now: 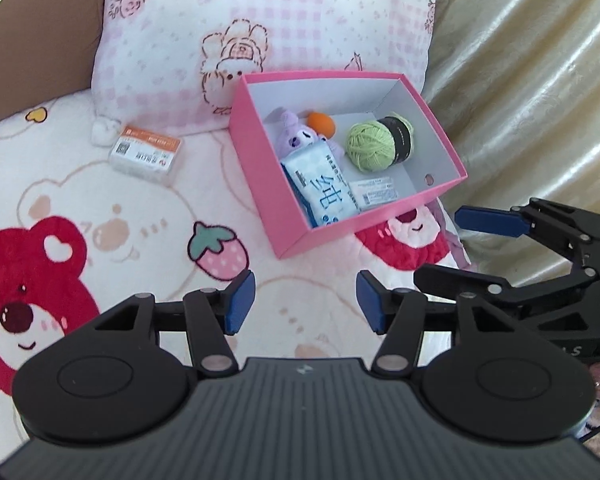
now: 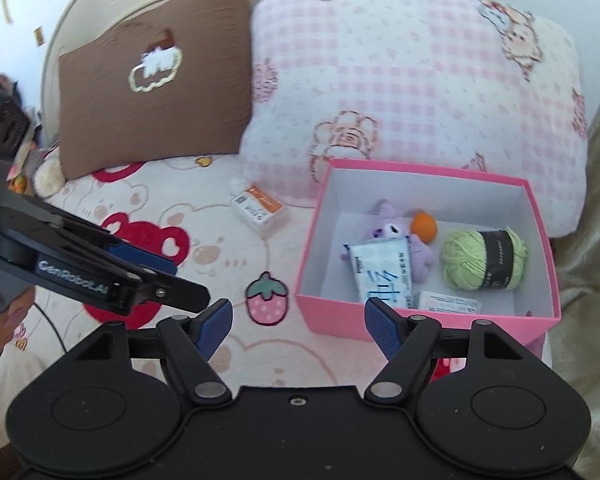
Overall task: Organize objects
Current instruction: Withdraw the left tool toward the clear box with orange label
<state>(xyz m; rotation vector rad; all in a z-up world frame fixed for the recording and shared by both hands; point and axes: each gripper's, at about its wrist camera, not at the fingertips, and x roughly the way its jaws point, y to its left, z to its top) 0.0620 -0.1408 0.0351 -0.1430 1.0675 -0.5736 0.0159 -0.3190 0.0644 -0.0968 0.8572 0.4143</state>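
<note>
- Gathering loose things into the pink box [image 1: 296, 216] looks like the step in hand; the box sits open on the bed [image 1: 140, 208], at about one o'clock from the left claw [image 1: 306, 304] in the left wrist view, tilted against the checked pillow [image 1: 284, 20].
- Inside the box lie a green yarn ball [image 1: 374, 146], a purple plush toy [image 1: 296, 136], an orange ball [image 1: 321, 124], a blue tissue pack [image 1: 324, 190] and a small white labelled packet [image 1: 374, 194]; the tissue pack leans over the plush toy.
- One thing sits outside: a small clear box with an orange label [image 1: 146, 154], on the bed at about eleven o'clock from the left claw, just beside the corner of the pillow and apart from the pink box; I judge it the last item to put away.
- The left claw is spread with nothing between its pads; the right claw [image 2: 298, 328] is spread wide too and carries nothing; in the right wrist view it hangs near the front wall of the pink box.
- The next move, as I judge it, calls for one claw to reach up-left to the clear box, straddle its short sides, pinch it, then carry it over the pink rim; the left claw seems better placed.
- The soft bed cover may let the box tip or sink under a press; a level approach would help.
</note>
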